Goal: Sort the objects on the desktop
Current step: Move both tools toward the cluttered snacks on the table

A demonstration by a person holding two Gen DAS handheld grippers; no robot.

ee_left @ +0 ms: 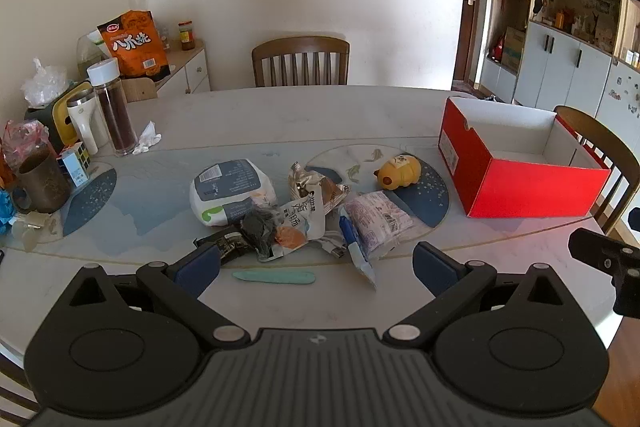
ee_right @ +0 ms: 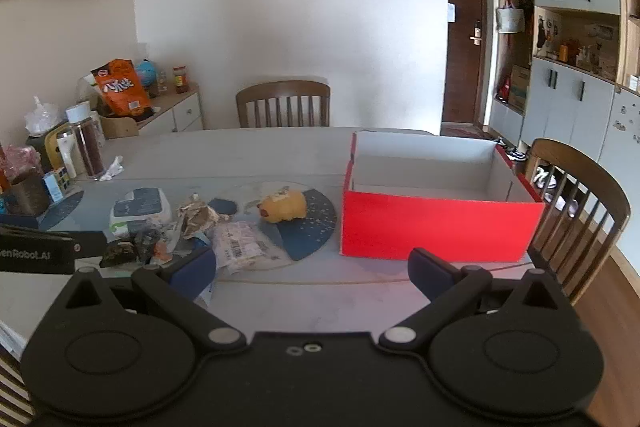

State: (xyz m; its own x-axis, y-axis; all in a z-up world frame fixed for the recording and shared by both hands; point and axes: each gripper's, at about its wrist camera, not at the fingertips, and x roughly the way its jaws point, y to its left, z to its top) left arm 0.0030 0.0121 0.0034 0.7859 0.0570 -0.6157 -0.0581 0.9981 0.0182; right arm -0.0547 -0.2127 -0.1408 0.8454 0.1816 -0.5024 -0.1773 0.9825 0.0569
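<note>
Right wrist: "enRobot.AI" on left gripper [ee_right: 40,253].

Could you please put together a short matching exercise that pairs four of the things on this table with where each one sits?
Things:
1. red box
2. yellow toy
3. teal stick
4. clear bottle

Places:
A. nearest the open left gripper, between its fingers in the left wrist view
B. far left of the table, upright beside a white bottle
C. on the dark round mat, just left of the red box
D. right end of the table, open and nothing seen inside

Pairs: 1-D, 2-C, 3-A, 4-B
</note>
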